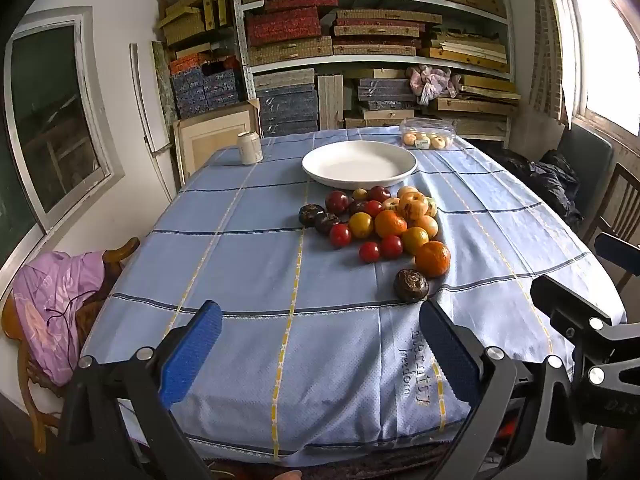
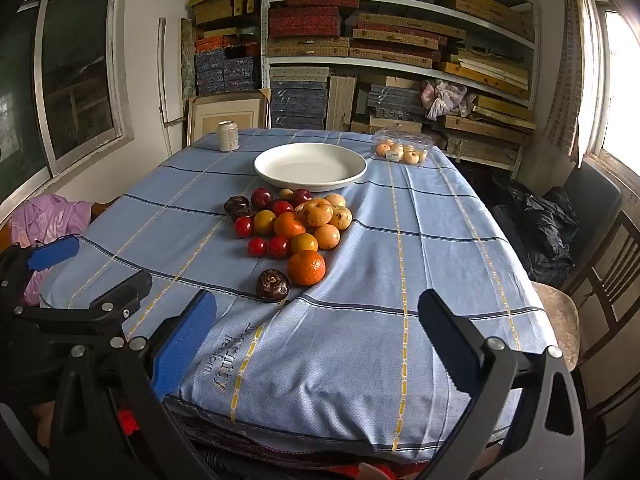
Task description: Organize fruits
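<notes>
The left tool (image 1: pixel 320 344) hangs over the near edge of the desk (image 1: pixel 248 264) with its two blue fingers (image 1: pixel 192 354) spread wide and nothing between them. The right tool (image 2: pixel 318 340) is just beside it, on its right, and its blue fingers (image 2: pixel 184 344) are spread wide too, with nothing in them. A blue checked cloth covers the desk. The fruits (image 1: pixel 384 224) lie in a heap in the middle of the desk, a little to the right in the left view. There are small red ones, yellow ones, orange ones and a few dark brown ones. A big orange (image 1: pixel 433 259) sits at the near end of the heap. A dark brown fruit (image 1: pixel 411 285) lies just beside it, nearest to the tools. A white plate (image 1: pixel 360 164) sits just past the heap, on the far side, with nothing in it. A clear box (image 1: pixel 428 133) with pale round fruits stands at the far right edge of the desk. A white can (image 1: pixel 249 147) stands at the far left. Shelves (image 1: pixel 372 52) full of flat boxes fill the wall behind.
</notes>
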### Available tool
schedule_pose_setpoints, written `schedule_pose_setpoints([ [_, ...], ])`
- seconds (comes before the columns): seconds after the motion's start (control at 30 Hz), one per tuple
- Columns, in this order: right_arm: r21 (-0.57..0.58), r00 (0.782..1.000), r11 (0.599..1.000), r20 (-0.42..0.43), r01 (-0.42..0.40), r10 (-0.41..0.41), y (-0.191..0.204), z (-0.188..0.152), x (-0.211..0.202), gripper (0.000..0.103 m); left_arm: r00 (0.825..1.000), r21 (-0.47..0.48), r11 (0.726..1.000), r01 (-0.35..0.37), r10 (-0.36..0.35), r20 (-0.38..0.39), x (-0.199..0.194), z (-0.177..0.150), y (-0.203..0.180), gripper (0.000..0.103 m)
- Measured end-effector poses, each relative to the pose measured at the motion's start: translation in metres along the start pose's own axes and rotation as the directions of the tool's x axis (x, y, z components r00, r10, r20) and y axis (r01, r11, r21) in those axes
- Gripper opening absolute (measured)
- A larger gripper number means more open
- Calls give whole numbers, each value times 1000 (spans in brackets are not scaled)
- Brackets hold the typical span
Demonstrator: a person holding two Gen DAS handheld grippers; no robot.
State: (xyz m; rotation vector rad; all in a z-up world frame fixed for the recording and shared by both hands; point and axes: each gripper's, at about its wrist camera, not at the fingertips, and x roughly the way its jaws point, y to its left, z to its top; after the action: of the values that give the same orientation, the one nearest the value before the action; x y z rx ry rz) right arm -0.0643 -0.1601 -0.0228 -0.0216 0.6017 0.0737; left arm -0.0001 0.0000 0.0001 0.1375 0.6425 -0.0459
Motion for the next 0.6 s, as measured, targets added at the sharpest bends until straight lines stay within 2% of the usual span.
schedule_pose_setpoints([
  [0.6,12,1000,1000,-4,-8,8,-2,-1,4,99,1000,-1,1000,4,-4,-9,0,0,0,100],
])
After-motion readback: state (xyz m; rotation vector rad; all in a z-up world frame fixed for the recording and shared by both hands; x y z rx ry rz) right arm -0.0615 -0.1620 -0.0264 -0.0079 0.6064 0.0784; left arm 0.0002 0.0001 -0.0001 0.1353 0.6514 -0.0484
